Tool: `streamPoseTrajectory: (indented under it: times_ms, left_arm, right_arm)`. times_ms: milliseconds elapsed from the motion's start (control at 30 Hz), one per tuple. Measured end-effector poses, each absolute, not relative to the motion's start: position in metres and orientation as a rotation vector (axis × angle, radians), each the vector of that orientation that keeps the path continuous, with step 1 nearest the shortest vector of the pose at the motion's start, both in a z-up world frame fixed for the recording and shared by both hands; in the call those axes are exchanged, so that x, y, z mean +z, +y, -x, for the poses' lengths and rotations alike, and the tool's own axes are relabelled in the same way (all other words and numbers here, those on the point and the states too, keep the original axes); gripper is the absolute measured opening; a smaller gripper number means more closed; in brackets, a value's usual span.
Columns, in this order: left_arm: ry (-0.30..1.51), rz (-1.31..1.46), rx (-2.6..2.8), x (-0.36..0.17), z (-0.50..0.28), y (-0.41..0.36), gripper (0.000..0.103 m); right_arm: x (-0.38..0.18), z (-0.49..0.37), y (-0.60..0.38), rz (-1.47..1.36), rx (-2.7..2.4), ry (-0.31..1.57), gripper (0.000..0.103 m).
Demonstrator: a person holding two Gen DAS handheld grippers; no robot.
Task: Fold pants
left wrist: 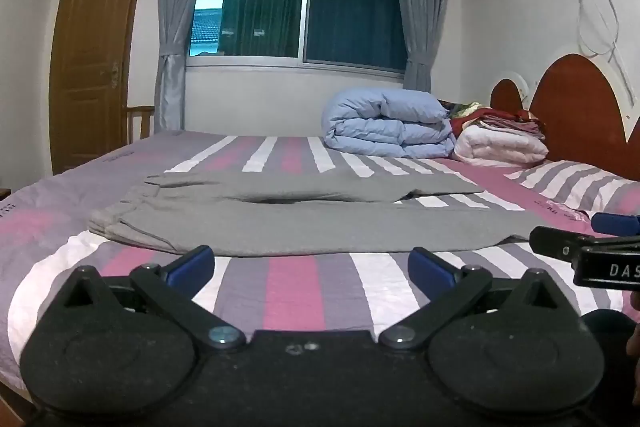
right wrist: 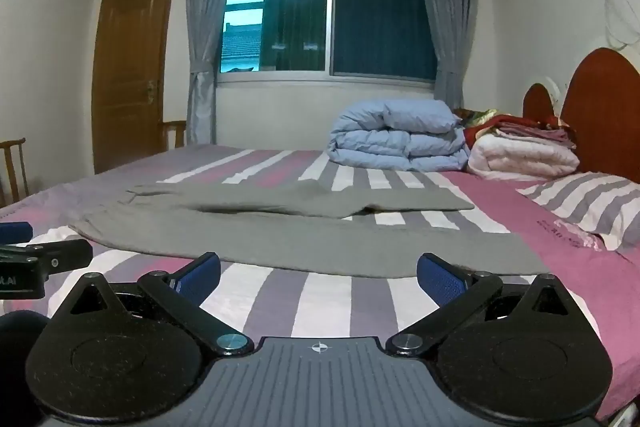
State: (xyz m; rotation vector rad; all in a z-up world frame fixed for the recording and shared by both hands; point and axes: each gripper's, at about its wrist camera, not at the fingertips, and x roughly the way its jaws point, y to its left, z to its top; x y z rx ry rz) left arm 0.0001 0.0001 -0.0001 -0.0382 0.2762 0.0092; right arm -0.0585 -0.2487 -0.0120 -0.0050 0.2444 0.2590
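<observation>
Grey pants (left wrist: pixel 304 223) lie spread flat on the striped bed, waistband to the left and both legs running right; they also show in the right wrist view (right wrist: pixel 304 239). My left gripper (left wrist: pixel 310 265) is open and empty, just short of the near leg's front edge. My right gripper (right wrist: pixel 318 273) is open and empty, just short of the same edge further right. The right gripper's fingers (left wrist: pixel 560 245) show at the right edge of the left wrist view. The left gripper's fingers (right wrist: pixel 52 257) show at the left edge of the right wrist view.
A folded blue duvet (left wrist: pixel 384 127) and a stack of folded blankets (left wrist: pixel 500 139) sit at the far side of the bed by the red headboard (left wrist: pixel 576 107). A striped pillow (left wrist: pixel 580 187) lies at the right. A wooden chair (right wrist: pixel 14 163) stands left of the bed.
</observation>
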Motion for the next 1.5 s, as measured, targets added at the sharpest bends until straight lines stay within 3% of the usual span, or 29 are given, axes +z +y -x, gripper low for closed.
streamPoseTrajectory:
  times_ms: [1500]
  left_arm:
    - [0.282, 0.039, 0.003, 0.0024, 0.0001, 0.0021, 0.097]
  right_arm:
    - [-0.0159, 0.0547, -0.2547, -0.016, 0.234, 0.270, 0.103]
